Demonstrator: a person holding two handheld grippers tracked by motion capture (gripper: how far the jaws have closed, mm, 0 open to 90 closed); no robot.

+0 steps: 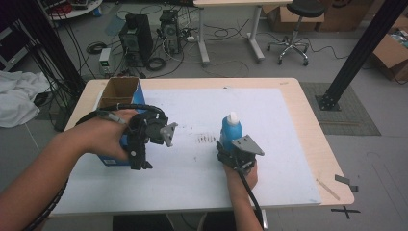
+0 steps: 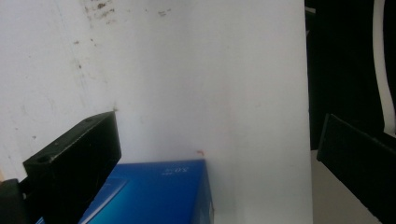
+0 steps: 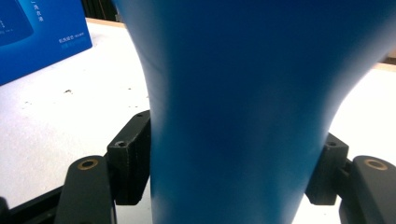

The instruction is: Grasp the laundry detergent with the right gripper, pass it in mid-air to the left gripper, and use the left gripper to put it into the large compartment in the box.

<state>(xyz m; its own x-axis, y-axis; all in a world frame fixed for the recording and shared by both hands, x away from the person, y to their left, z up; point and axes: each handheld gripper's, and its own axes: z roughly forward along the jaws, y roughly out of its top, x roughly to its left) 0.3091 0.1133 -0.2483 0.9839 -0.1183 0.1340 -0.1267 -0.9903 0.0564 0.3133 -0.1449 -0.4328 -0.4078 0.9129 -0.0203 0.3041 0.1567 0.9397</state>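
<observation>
- Blue plastic bottle with a white cap stands upright on the white sheet that covers the surface, a little right of the middle in the high view.
- Right hand-held gripper sits at the bottle's near side, low against the sheet; in the right gripper view its two black pads press on the narrow waist of the bottle, one on each side, so it is pinching the bottle.
- Left hand-held gripper points down at the near end of a blue cardboard box whose top flaps are open, at the left edge of the sheet.
- In the left gripper view its jaws are spread wide, with one upper corner of the blue box between them near the left jaw; whether that jaw touches the box cannot be told.
- The box also shows in the right gripper view at upper left, well apart from the bottle.
- Grey smudges mark the sheet just left of the bottle.
</observation>
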